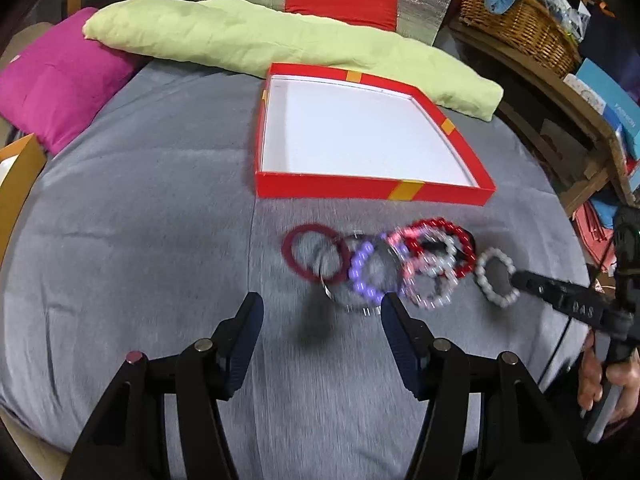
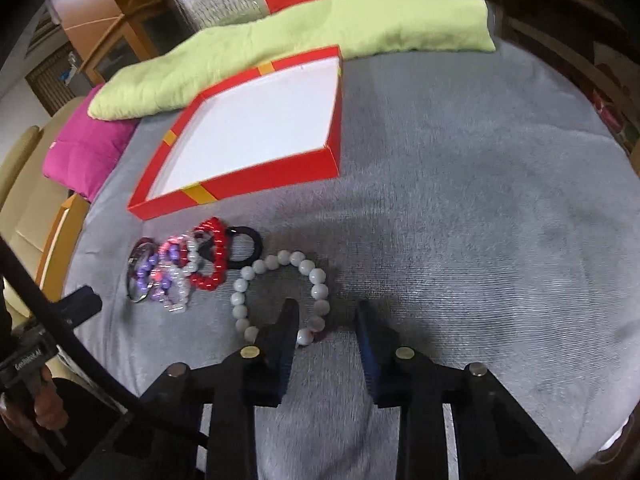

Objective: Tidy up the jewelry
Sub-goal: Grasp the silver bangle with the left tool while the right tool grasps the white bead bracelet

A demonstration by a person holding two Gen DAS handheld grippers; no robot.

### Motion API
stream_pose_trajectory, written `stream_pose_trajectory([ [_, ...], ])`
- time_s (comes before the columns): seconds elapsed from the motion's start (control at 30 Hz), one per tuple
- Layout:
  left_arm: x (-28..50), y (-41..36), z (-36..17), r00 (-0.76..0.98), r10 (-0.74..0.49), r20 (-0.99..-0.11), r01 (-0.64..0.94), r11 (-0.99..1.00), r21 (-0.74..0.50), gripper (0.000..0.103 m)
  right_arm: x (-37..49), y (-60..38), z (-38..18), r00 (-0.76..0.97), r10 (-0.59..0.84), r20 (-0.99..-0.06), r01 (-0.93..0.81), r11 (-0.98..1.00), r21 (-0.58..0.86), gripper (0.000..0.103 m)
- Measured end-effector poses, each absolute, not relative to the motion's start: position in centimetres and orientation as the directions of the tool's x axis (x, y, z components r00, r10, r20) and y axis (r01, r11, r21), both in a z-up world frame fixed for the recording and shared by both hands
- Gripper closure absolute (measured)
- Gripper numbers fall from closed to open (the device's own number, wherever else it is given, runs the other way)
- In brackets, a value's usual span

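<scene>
A shallow red box (image 1: 372,190) with a white floor lies open on the grey cloth; it also shows in the right wrist view (image 2: 280,178). In front of it lies a row of bracelets: a dark red ring (image 1: 290,258), purple beads (image 1: 362,270), red beads (image 1: 460,236), and a white bead bracelet (image 1: 486,280) (image 2: 316,280). My left gripper (image 1: 322,314) is open, just short of the purple beads. My right gripper (image 2: 326,320) is open, its left finger inside the white bracelet's loop and the near beads between the fingers.
A lime green cushion (image 1: 256,40), a magenta cushion (image 1: 56,80) and a red cushion (image 1: 340,0) lie behind the box. A wicker basket (image 1: 520,24) stands on a wooden shelf at the right. A black ring (image 2: 244,246) lies beside the red beads.
</scene>
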State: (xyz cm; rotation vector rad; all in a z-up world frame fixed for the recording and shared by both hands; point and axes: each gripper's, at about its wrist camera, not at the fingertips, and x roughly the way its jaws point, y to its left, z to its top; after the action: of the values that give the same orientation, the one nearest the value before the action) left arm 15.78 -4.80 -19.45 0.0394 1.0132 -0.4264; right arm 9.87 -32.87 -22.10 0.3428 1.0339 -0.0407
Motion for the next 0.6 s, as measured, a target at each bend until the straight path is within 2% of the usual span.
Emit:
stream_pose_trajectory([
  [0.1,17.4,-5.2,-20.7,0.407,-0.331,-0.851,0.34,0.92,-0.195,0.041,10.1,-32.7,-22.1,0.517,0.101,-0.85,0.195,0.953,0.232,0.083],
  [0.13,17.7,-5.3,-21.2,0.397,-0.34,-0.852,0.339,0.917,-0.209,0.043,10.2,-32.5,-22.1,0.517,0.088,-0.851,0.19,0.958,0.214,0.088],
  [0.17,18.0,-5.5,-21.6,0.387,-0.343,-0.856,0.338,0.916,-0.215,0.053,10.3,-32.4,-22.2,0.514,0.077,-0.854,0.188,0.962,0.2,0.09],
  [0.3,18.6,-5.5,-22.3,0.382,-0.374,-0.845,0.333,0.909,-0.251,0.065,10.3,-31.6,-22.1,0.536,0.036,-0.843,0.163,0.976,0.145,0.091],
  [0.37,18.8,-5.2,-22.5,0.384,-0.375,-0.844,0.324,0.91,-0.257,0.083,10.2,-31.4,-22.0,0.547,0.028,-0.837,0.159,0.978,0.136,0.092],
  [0.47,18.9,-4.7,-22.8,0.381,-0.394,-0.836,0.328,0.904,-0.276,0.095,10.1,-31.5,-21.9,0.565,0.046,-0.824,0.162,0.973,0.166,0.092],
  [0.6,18.2,-4.1,-22.5,0.403,-0.386,-0.83,0.338,0.905,-0.257,0.099,10.0,-31.7,-21.4,0.594,0.068,-0.801,0.163,0.965,0.203,0.092],
])
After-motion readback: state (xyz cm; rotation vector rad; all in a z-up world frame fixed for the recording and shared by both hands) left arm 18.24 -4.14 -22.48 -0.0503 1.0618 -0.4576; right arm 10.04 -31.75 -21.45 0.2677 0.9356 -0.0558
